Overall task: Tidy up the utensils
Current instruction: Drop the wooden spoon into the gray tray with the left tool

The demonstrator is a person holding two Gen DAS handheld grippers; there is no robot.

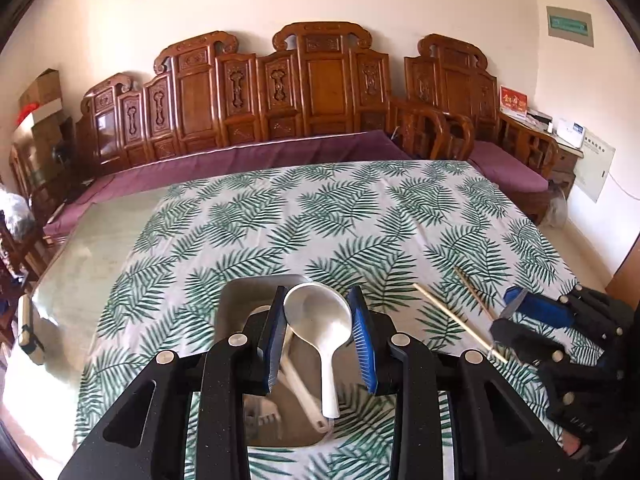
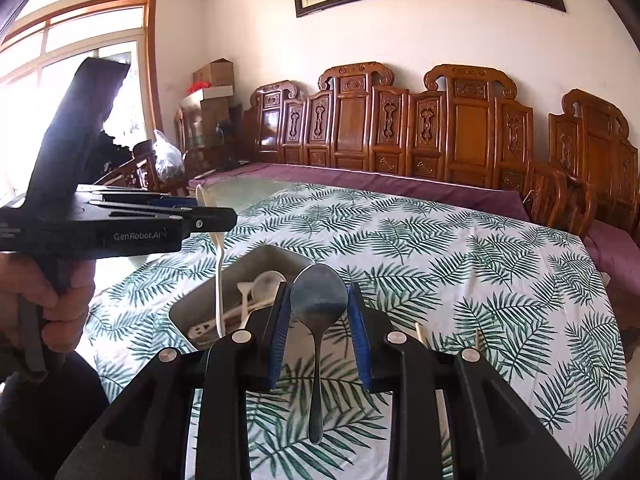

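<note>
My left gripper (image 1: pixel 317 293) is shut on the bowl of a white plastic spoon (image 1: pixel 320 328), whose handle hangs down over a metal tray (image 1: pixel 240 292). In the right wrist view the same white spoon (image 2: pixel 219 272) shows edge-on, dangling from the left gripper (image 2: pixel 224 214) above the tray (image 2: pixel 276 254). My right gripper (image 2: pixel 319 289) is shut on the bowl of a metal spoon (image 2: pixel 319 304), handle hanging towards me, just right of the tray. Other white utensils (image 2: pixel 264 284) lie in the tray.
Two wooden chopsticks (image 1: pixel 452 320) lie on the leaf-print tablecloth (image 1: pixel 320 216) right of the tray, near the right gripper (image 1: pixel 508 308). A hand (image 2: pixel 48 300) holds the left gripper's handle. A carved wooden bench (image 1: pixel 280 92) with purple cushions stands behind the table.
</note>
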